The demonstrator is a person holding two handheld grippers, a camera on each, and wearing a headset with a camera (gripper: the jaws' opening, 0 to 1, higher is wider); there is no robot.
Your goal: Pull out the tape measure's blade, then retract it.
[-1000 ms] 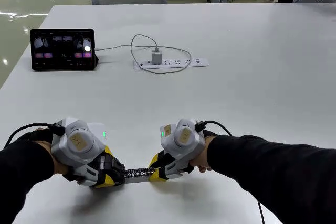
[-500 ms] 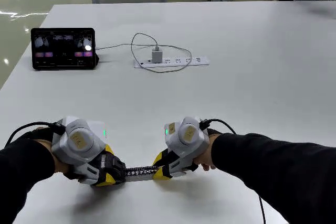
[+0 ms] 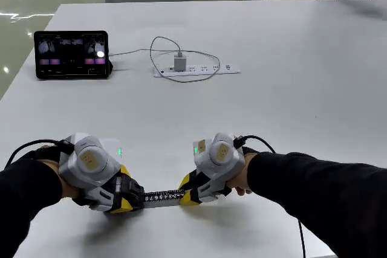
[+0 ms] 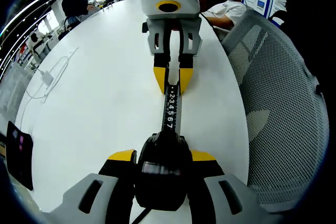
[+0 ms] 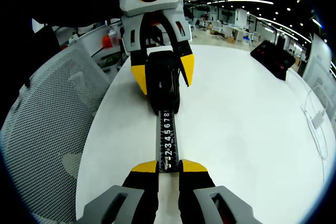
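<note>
Black tape measure [image 3: 132,193] sits clamped in the left gripper [image 3: 123,191], lower left. Its blade [image 3: 162,197] points rightward, lying horizontal, its tip pinched by the right gripper [image 3: 185,191].

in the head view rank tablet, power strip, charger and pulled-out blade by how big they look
1. tablet
2. power strip
3. blade and charger: about alike, and the blade sits far nearer the camera, so left unranked

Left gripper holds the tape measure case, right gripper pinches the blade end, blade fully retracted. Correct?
No. The blade is partly pulled out, numbers showing between the case in the left gripper and the right gripper, as the left gripper view shows.
</note>
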